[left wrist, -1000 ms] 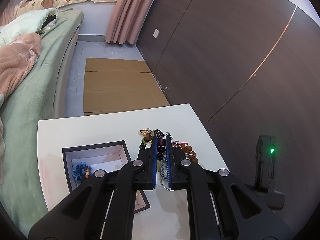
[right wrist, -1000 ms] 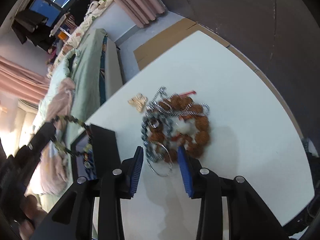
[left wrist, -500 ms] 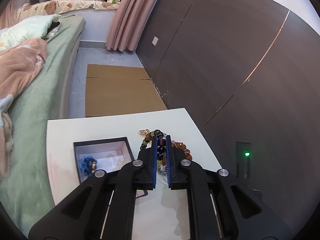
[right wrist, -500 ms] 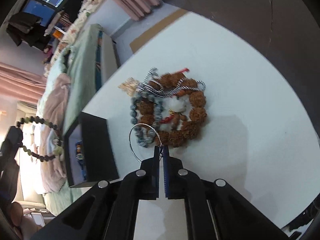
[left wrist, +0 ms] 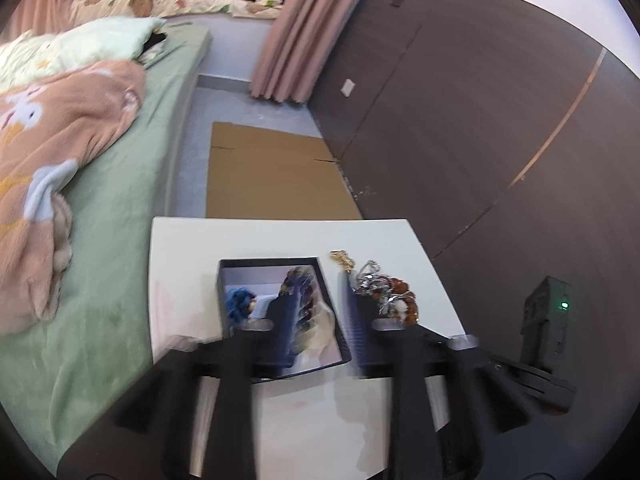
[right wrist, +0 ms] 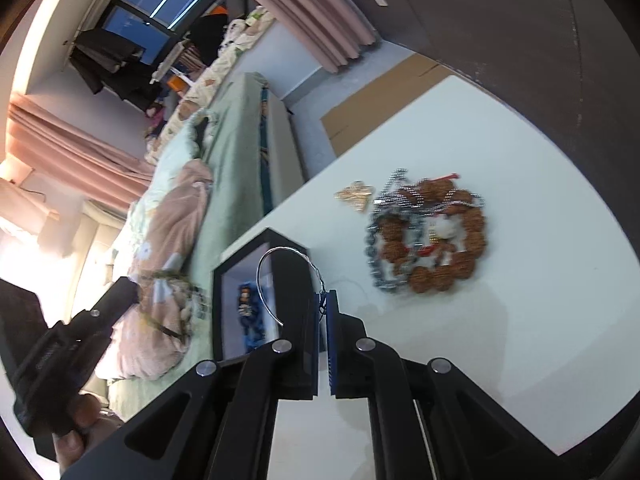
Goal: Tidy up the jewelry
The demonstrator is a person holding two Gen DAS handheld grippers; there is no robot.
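The right hand-held gripper (right wrist: 325,308) pinches a thin silver wire bangle (right wrist: 280,280), its blue pads closed on the ring at one narrow point, so that the loop stands up over the near wall of the open black jewelry box with a pale lining (left wrist: 240,276). The left hand-held gripper (left wrist: 316,320) hovers blurred above that box, its jaws opening; a strand of dark mixed beads (left wrist: 304,300) sags between them toward the box floor, beside a blue beaded bracelet (left wrist: 239,304) already inside. Further along the white surface (right wrist: 520,320), well apart from the box, lies the remaining tangle: a brown rudraksha-seed bracelet (right wrist: 440,276), a grey bead string (right wrist: 372,256), a silver chain (right wrist: 396,184) and a small gold filigree piece (right wrist: 354,196). Beyond are a green-sheeted bed (left wrist: 120,260) and flattened cardboard (left wrist: 272,176) on the floor.

The slim grip on the bangle looks precarious; a jolt could swing or slip it loose outside the box. The falling strand may also catch the box rim if released off-centre.

A second ago the left jaws were clamped on the beads near the pile, and the right jaws stood apart around the bangle, flat on the surface.
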